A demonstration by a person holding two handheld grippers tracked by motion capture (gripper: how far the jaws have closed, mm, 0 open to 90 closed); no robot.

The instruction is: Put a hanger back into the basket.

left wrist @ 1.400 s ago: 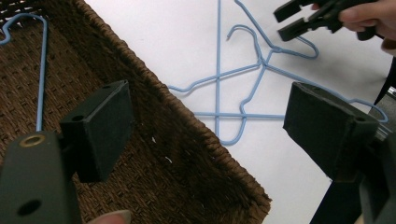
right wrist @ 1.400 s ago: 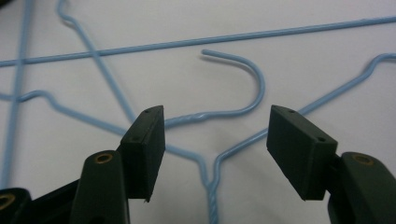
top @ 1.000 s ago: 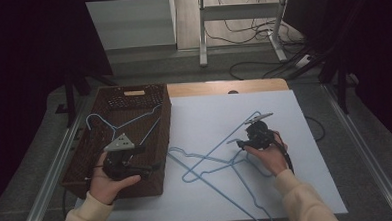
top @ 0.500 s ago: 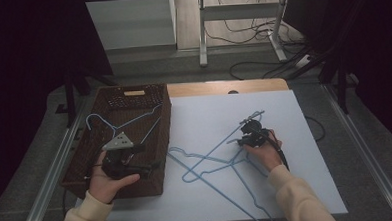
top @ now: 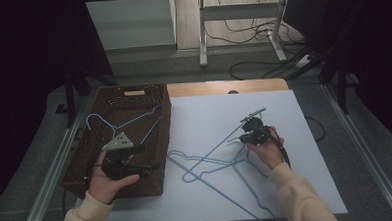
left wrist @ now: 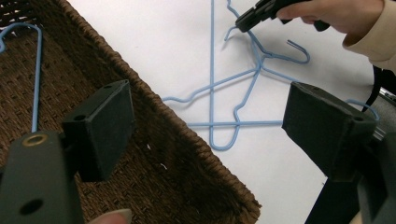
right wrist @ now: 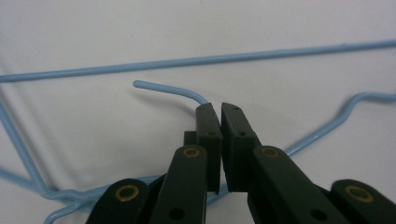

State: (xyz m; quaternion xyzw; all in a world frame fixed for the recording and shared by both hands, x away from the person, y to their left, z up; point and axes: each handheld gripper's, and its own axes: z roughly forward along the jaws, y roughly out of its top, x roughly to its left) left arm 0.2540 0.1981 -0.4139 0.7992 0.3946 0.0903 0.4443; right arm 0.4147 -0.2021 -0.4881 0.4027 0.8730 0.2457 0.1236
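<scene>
Blue wire hanger (top: pixel 221 162) on white table (top: pixel 204 115) beside wicker basket (top: pixel 159 177). Right gripper (right wrist: pixel 219 109) jaws just closed, clamping hook; grasp step. Left gripper (left wrist: pixel 205 126) wide, empty. Next: lift clear of tangle, carry to basket.

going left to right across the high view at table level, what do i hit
left tool held over the wicker basket with one blue hanger lying in it → tangle of blue hangers on the white table → right tool, closed on a hanger's hook → bare white table
</scene>
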